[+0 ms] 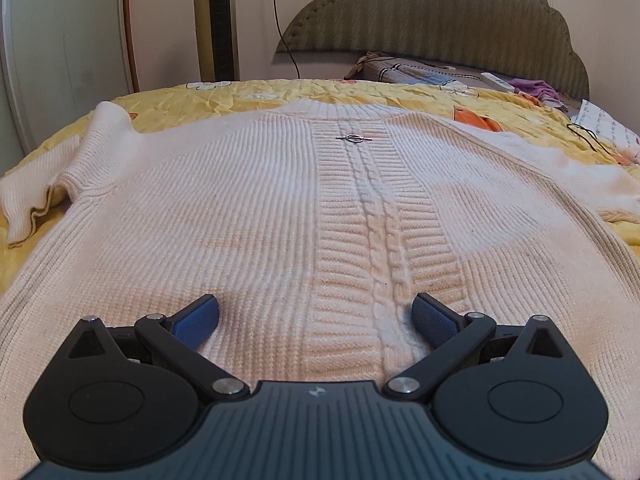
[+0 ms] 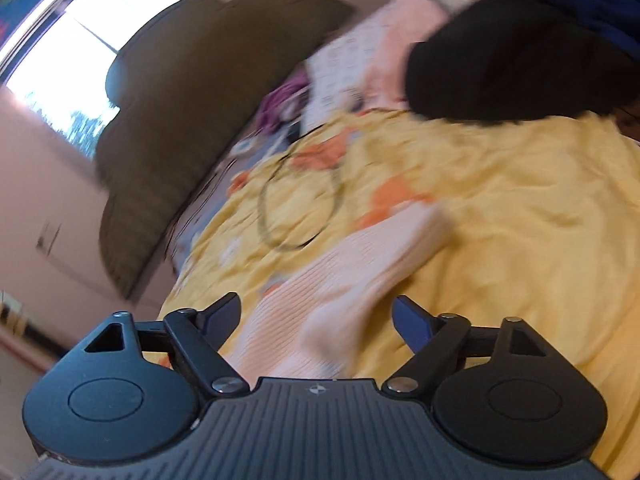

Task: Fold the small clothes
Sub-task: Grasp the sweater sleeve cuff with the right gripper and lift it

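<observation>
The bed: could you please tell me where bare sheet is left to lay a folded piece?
The sweater covers most of the yellow sheet. Bare strips remain between its collar and the pillow, and beyond the left sleeve. The right side is crowded: cable loop, purple cloth, remote.

1. The left gripper [image 1: 316, 320] sits level, its jaws spread wide, with the blue pads [image 1: 430, 320] angled outward.
2. The right gripper [image 2: 316, 318] is tilted and blurred, its jaws likewise spread wide, clamping nothing.
</observation>
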### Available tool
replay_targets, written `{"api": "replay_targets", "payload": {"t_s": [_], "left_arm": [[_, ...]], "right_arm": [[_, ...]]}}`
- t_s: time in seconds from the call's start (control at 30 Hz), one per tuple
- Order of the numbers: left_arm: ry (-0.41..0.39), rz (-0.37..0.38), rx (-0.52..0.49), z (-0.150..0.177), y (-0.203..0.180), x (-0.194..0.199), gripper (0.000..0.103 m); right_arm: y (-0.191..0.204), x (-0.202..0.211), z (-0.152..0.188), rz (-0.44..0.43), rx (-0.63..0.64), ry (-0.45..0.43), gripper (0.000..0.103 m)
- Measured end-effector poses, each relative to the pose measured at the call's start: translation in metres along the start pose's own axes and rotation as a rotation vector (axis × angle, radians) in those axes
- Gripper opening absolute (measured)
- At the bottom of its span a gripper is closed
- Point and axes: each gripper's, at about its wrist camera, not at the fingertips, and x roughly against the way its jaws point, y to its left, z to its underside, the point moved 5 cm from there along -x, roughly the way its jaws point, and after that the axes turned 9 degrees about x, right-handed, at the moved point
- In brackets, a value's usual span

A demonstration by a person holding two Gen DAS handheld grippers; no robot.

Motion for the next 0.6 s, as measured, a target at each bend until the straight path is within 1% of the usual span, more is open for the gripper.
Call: {"api": "replay_targets", "payload": {"t_s": [0.03,0.1,0.17,0.2,0.23,0.3,0.33,0.37,0.43,0.47,0.5,0.53,0.6], "left_arm": [[0.000,-0.003,-0.002,0.000,-0.001,0.000,0.103],[0.000,-0.005,-0.003,0.000,-0.001,0.000,0.103],[0.000,-0.005,-0.003,0.000,-0.001,-0.001,0.103],[0.000,-0.005,-0.003,0.000,-0.001,-0.001,0.103],[0.000,-0.006,-0.004,0.000,-0.001,-0.001,0.103],[0.000,-0.008,-0.005,0.000,-0.002,-0.002,0.103],[0.001,-0.008,-0.005,0.000,-0.001,-0.002,0.103],[0.001,-0.006,-0.004,0.000,-0.001,-0.001,0.103],[0.004,0.003,0.007,-0.002,-0.001,0.000,0.103],[0.006,0.014,0.017,-0.006,0.000,0.001,0.103],[0.003,0.046,0.041,-0.012,0.000,0.003,0.103],[-0.008,0.098,0.074,-0.021,-0.001,0.006,0.103],[-0.031,0.229,0.154,-0.046,-0.006,0.009,0.103]], "right_arm": [[-0.018,-0.004,-0.008,0.000,-0.045,-0.007,0.070],[-0.041,-0.015,-0.015,0.003,-0.132,0.002,0.060],[-0.055,-0.028,-0.019,-0.011,-0.200,0.018,0.056],[-0.058,-0.035,-0.023,-0.029,-0.214,0.015,0.049],[-0.058,-0.040,-0.023,-0.029,-0.208,0.023,0.045],[-0.060,-0.055,-0.021,0.023,-0.200,0.076,0.042],[-0.060,-0.060,-0.020,0.037,-0.199,0.079,0.036],[-0.061,-0.060,-0.020,0.040,-0.193,0.080,0.033],[-0.060,-0.062,-0.018,0.062,-0.189,0.073,0.019],[-0.060,-0.061,-0.017,0.065,-0.188,0.050,0.017],[-0.057,-0.059,-0.017,0.069,-0.183,0.029,0.017],[-0.054,-0.057,-0.017,0.070,-0.169,0.016,0.016],[-0.038,-0.051,-0.019,0.059,-0.112,-0.031,0.016]]}}
